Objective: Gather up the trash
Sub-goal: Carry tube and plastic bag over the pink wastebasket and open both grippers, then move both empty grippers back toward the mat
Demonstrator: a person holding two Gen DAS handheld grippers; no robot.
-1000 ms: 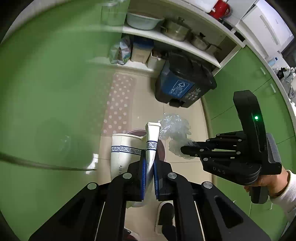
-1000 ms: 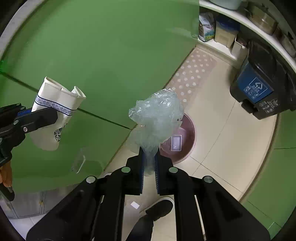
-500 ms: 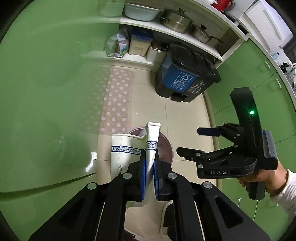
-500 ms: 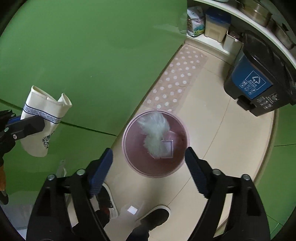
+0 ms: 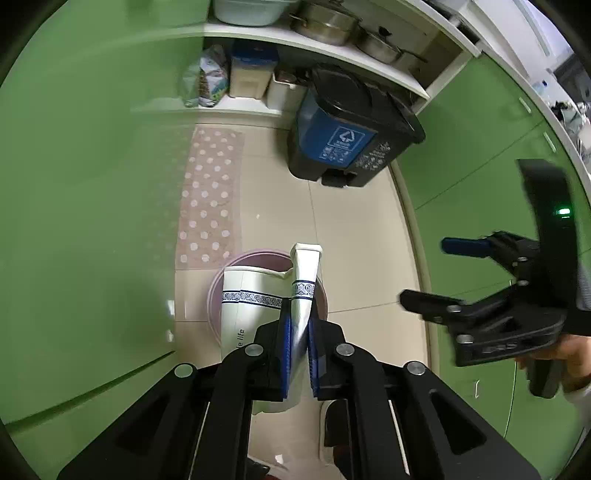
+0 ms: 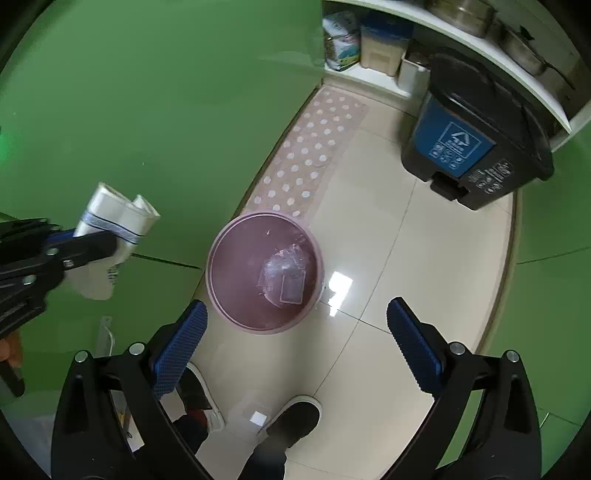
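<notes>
My left gripper (image 5: 298, 332) is shut on a crushed white paper cup (image 5: 255, 306) with a blue band, held above the pink round bin (image 5: 218, 291) on the floor. In the right wrist view the cup (image 6: 110, 218) is at the left, beside the bin (image 6: 221, 273). My right gripper (image 6: 291, 343) is open and empty above the bin. A crumpled clear plastic bag (image 6: 284, 266) lies inside the bin. The right gripper (image 5: 436, 273) also shows open in the left wrist view.
A black and blue pedal bin (image 6: 472, 136) stands against white shelves (image 5: 295, 33) with pots. A dotted mat (image 6: 314, 147) lies on the tiled floor. Green cabinet fronts (image 6: 129, 92) are on both sides. The person's shoes (image 6: 291, 413) are below.
My right gripper opened and the clear plastic bag fell into the pink bin. The right gripper moved away to the right. The left gripper kept hold of the cup.
</notes>
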